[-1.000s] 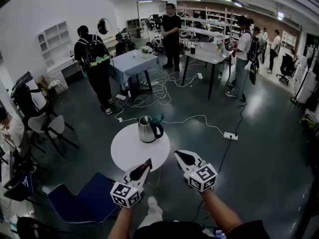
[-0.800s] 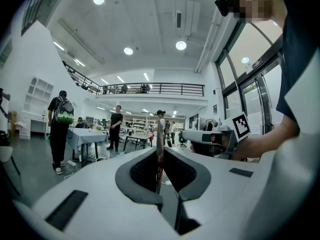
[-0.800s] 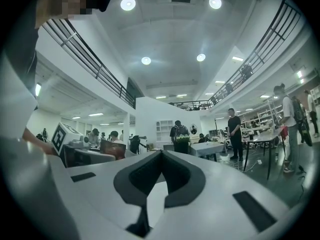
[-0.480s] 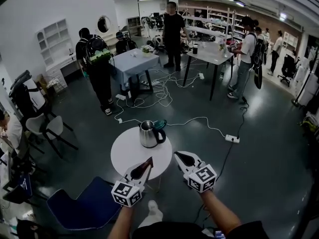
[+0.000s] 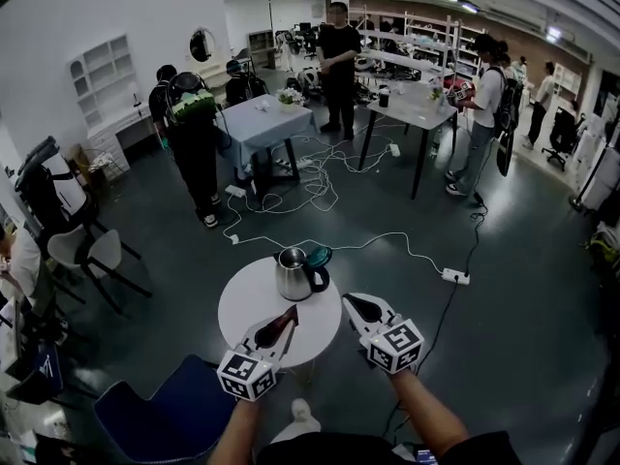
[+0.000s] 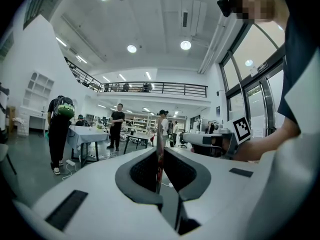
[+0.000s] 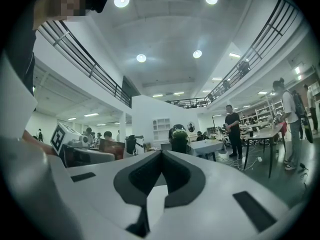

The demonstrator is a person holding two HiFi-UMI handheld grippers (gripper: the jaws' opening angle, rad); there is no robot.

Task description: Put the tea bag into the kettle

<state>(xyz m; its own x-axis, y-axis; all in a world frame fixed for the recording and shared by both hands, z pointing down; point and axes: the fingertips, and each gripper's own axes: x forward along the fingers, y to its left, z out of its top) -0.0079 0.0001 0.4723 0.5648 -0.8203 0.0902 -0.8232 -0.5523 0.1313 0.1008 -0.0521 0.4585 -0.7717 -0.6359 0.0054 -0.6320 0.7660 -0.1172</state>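
A steel kettle (image 5: 296, 275) with a black handle stands on the far side of a small round white table (image 5: 254, 310), its teal lid (image 5: 318, 256) tipped open. My left gripper (image 5: 291, 312) hovers over the table's near edge, just short of the kettle, shut on a thin reddish tea bag (image 5: 279, 326). Edge-on, the tea bag (image 6: 159, 160) shows between the left gripper's (image 6: 160, 151) pads. My right gripper (image 5: 348, 300) is level beside it at the table's right rim, shut and empty; the right gripper view shows its jaws (image 7: 161, 154) closed on nothing.
A blue chair (image 5: 165, 407) sits at the table's near left, white chairs (image 5: 92, 248) further left. Cables and a power strip (image 5: 455, 276) lie on the floor beyond. Several people stand around two tables (image 5: 262, 124) at the back.
The table and kettle have come closer and lower in the head view. Both grippers now reach the table's near edge, still side by side, with their jaws unchanged.
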